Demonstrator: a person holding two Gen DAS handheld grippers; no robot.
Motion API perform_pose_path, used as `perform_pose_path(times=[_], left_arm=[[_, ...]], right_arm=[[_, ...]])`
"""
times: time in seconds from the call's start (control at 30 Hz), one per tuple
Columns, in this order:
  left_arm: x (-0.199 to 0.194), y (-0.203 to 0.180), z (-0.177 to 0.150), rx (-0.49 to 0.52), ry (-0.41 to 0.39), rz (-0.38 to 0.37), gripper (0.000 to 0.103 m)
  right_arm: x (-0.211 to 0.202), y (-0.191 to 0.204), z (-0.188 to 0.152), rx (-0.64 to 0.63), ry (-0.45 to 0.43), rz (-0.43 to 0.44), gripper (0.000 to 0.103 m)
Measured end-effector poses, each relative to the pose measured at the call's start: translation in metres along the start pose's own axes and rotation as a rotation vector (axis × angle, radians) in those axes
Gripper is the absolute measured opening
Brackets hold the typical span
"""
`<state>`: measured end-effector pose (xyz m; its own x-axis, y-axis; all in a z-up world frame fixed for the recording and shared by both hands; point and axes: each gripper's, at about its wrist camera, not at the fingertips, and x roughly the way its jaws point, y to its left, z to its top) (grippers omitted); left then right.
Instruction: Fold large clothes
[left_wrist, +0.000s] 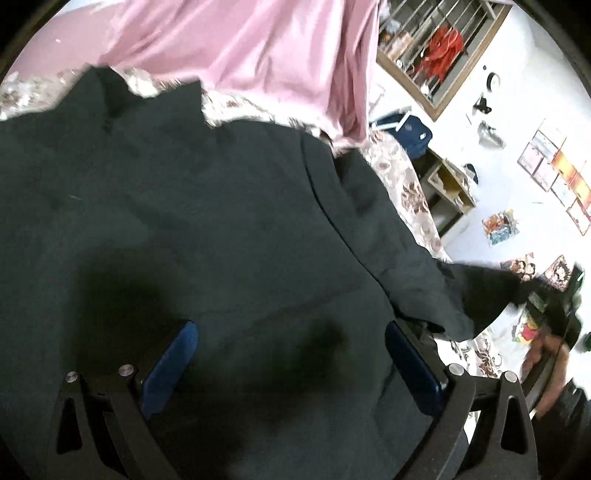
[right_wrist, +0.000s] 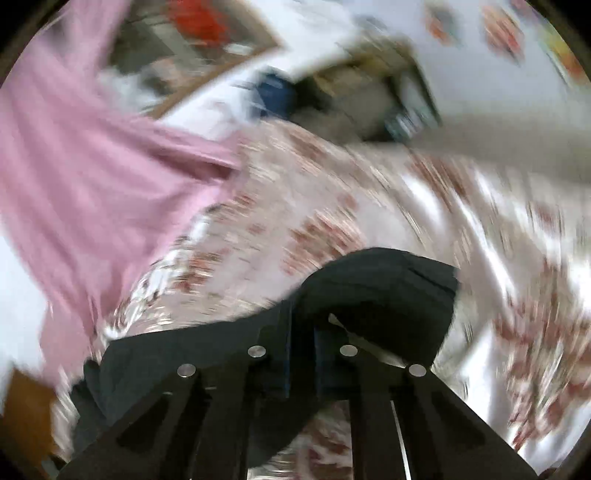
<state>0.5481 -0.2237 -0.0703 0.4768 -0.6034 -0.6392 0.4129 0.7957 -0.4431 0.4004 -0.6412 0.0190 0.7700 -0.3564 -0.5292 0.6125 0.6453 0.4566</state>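
Observation:
A large dark grey-green garment (left_wrist: 192, 206) lies spread over a floral bed cover (left_wrist: 410, 192). My left gripper (left_wrist: 291, 354) hovers just above its middle, jaws wide apart and empty, blue pads (left_wrist: 173, 362) on each side. My right gripper (right_wrist: 301, 354) is shut on a sleeve or edge of the dark garment (right_wrist: 376, 291), which drapes over the fingers above the bed; this view is motion-blurred. That held sleeve also shows at the right of the left wrist view (left_wrist: 476, 291), stretched off the bed edge.
A pink garment (left_wrist: 266, 55) lies at the back of the bed and shows at the left of the right wrist view (right_wrist: 85, 177). A window with bars (left_wrist: 436, 44), a blue bag (left_wrist: 410, 133) and a small shelf (left_wrist: 447, 184) stand beyond the bed.

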Motion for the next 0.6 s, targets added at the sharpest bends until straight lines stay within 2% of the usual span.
perform_pose_path(times=[0.1, 0.17, 0.3, 0.43, 0.53, 0.6], left_arm=[[-0.037, 0.019, 0.006, 0.033, -0.036, 0.044, 0.101], [-0.062, 0.031, 0.01, 0.044, -0.057, 0.07, 0.101], [-0.119, 0.067, 0.014, -0.012, -0.109, 0.034, 0.101], [-0.153, 0.107, 0.009, -0.117, -0.146, -0.046, 0.101], [-0.164, 0.134, 0.002, -0.173, -0.109, -0.024, 0.101], [-0.167, 0.146, -0.004, -0.184, -0.099, -0.009, 0.101]], right_arm=[[-0.034, 0.084, 0.012, -0.278, -0.126, 0.055, 0.009], [-0.058, 0.139, 0.009, -0.448, -0.19, 0.116, 0.009], [-0.09, 0.241, -0.027, -0.73, -0.218, 0.287, 0.008], [-0.105, 0.308, -0.084, -0.916, -0.125, 0.429, 0.008], [-0.104, 0.338, -0.137, -1.019, 0.02, 0.499, 0.008], [-0.1, 0.342, -0.172, -1.065, 0.09, 0.508, 0.012]])
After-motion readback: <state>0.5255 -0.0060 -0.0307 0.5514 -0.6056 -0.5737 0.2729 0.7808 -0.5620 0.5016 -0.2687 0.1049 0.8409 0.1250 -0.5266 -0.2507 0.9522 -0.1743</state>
